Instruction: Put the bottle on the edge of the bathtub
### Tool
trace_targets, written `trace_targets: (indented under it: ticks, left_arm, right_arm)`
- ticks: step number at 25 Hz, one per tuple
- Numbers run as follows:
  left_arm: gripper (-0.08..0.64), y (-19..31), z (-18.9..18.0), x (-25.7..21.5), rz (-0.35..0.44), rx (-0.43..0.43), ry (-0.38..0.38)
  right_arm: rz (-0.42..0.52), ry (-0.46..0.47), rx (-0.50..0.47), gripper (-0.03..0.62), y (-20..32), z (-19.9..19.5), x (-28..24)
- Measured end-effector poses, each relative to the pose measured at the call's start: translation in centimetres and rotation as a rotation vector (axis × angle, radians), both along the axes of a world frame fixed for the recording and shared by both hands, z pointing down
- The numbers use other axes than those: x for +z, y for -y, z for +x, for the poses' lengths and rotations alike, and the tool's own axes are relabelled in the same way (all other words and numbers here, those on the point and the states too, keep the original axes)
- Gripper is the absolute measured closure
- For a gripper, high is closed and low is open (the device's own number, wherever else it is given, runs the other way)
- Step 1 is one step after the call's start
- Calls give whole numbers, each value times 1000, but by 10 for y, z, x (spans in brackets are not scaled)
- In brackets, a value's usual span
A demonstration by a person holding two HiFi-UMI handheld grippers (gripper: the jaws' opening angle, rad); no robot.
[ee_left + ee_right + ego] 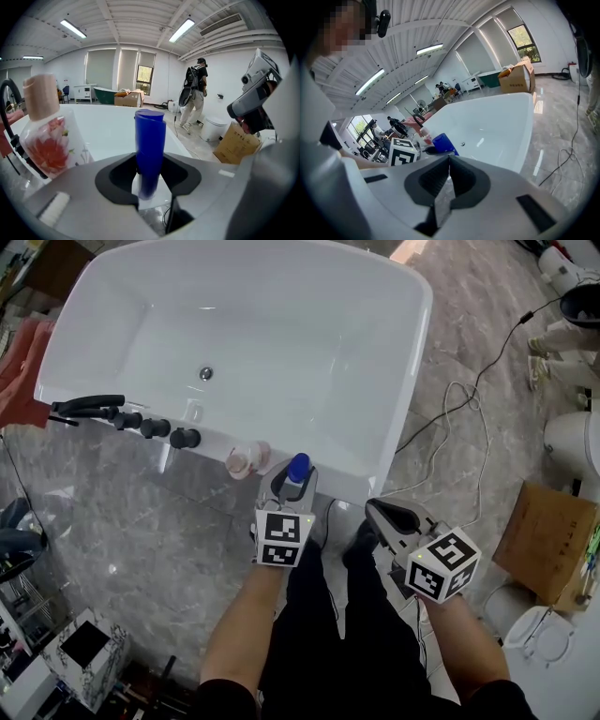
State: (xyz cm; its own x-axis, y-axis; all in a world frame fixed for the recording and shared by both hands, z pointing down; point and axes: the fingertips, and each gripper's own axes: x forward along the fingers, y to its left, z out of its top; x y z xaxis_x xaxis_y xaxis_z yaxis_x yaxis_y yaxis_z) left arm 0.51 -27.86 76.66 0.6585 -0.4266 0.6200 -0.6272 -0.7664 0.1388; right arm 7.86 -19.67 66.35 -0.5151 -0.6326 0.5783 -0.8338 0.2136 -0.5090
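Note:
A bottle with a blue cap [298, 468] stands upright between the jaws of my left gripper [292, 486], which is shut on it just in front of the near rim of the white bathtub [309, 457]. In the left gripper view the blue cap [150, 140] rises out of the left gripper [149, 174]; the bottle's body is hidden below. My right gripper [392, 517] hangs to the right over the floor, shut and holding nothing, its jaws meeting at the tip [450, 161].
A pink flowered bottle [246, 460] [44, 136] stands on the tub's near rim, left of the held bottle. Black tap handles [141, 420] sit further left on the rim. A cable [459, 409], a cardboard box [548, 540] and toilets [572, 442] are at the right.

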Motion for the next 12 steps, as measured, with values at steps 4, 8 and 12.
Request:
trace_targets:
  ticks: [4, 8, 12]
  left_arm:
    - [402, 5, 3, 1, 41, -5, -16]
    - [402, -3, -1, 7, 37, 1, 4]
    - [402, -12, -8, 8, 29, -8, 12]
  right_arm:
    - [-19, -7, -20, 580, -7, -4, 7]
    - [-29, -5, -30, 580, -10, -10, 10]
    - [-21, -7, -45, 580, -9, -14, 3]
